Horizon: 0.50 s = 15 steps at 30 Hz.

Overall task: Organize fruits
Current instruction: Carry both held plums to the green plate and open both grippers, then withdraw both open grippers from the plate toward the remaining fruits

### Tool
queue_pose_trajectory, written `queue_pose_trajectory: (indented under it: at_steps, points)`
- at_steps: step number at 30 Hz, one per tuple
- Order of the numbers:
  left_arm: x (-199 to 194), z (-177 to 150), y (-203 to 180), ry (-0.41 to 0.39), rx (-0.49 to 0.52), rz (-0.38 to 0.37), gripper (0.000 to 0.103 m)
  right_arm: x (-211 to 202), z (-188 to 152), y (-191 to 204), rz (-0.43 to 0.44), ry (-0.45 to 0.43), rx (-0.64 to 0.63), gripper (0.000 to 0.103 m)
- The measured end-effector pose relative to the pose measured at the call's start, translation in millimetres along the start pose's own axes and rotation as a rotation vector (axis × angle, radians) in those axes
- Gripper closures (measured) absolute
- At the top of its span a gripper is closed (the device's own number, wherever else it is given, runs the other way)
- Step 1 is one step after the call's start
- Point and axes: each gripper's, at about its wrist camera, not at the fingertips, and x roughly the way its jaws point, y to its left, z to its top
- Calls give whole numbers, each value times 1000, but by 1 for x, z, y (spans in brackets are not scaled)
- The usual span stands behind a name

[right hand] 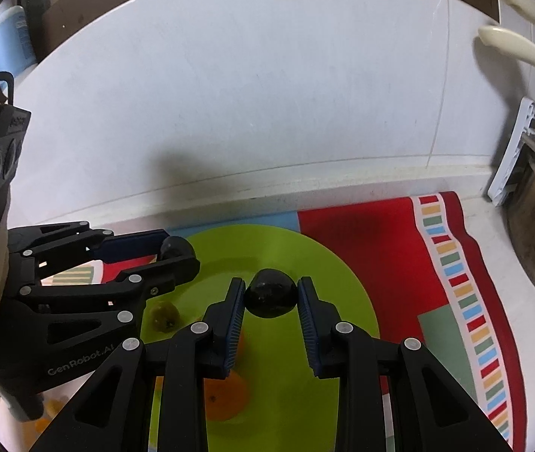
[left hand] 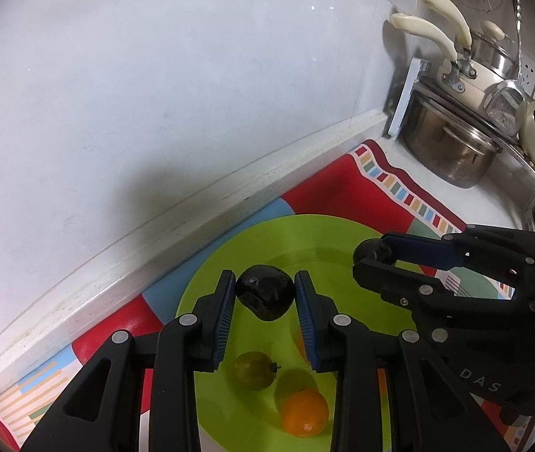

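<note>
Currently both my grippers, left gripper (left hand: 265,295) and right gripper (right hand: 271,295), each pinch a dark fruit (left hand: 265,297) above the green plate (left hand: 207,278); round skins may slip, dropping onto the orange (left hand: 304,411)

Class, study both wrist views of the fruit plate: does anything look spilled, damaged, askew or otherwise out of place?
Nothing stands out. Each gripper, left and right, holds a dark fruit (left's, right's) above the green plate. A green fruit and an orange rest on it, intact. The colourful mat lies flat.
</note>
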Motion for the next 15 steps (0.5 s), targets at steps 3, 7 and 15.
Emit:
queue_pose_trajectory:
  at_steps: [3,7,15]
  points:
    - [-2,0,-1,-6,4,11,65,-1,-1,0,-5,-1,14,73]
    - [-12,-3,-1,-18,8,48,65,-6,-1,-2,-13,-5,27,72]
    - [-55,-19,-4,-34,-29,71,62,-40,-6,0,-18,-53,46,71]
